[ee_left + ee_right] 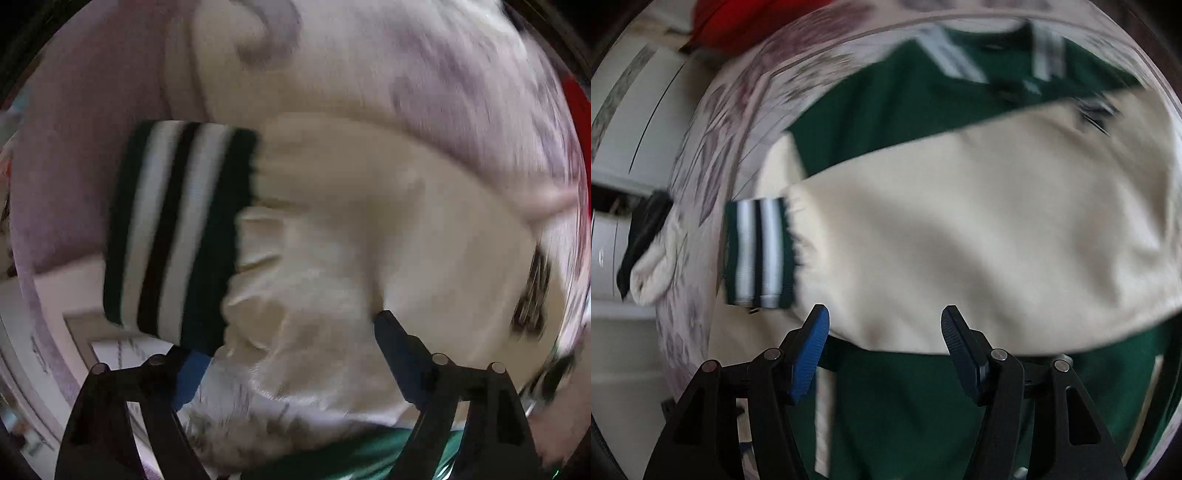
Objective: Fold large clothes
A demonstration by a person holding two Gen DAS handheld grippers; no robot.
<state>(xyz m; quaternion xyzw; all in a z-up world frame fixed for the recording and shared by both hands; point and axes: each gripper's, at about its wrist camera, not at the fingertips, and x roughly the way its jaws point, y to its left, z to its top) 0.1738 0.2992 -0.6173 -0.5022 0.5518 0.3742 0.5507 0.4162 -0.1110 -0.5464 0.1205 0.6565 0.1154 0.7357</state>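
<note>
The left gripper (284, 354) stands spread wide, cream sleeve (332, 229) bunched between its fingers, not pinched; the striped cuff (177, 232) lies beyond the left finger. The right gripper (884, 347) is likewise released above the green-and-cream jacket (960, 221), which lies on a floral bedspread (713, 122).

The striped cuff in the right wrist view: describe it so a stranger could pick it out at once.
Start at the big green and cream jacket spread on the patterned bedspread. Follow its cream sleeve, folded across the body, to the left end. The striped cuff closes that end: the only dark green band with white stripes there, beside plain cream cloth.
</note>
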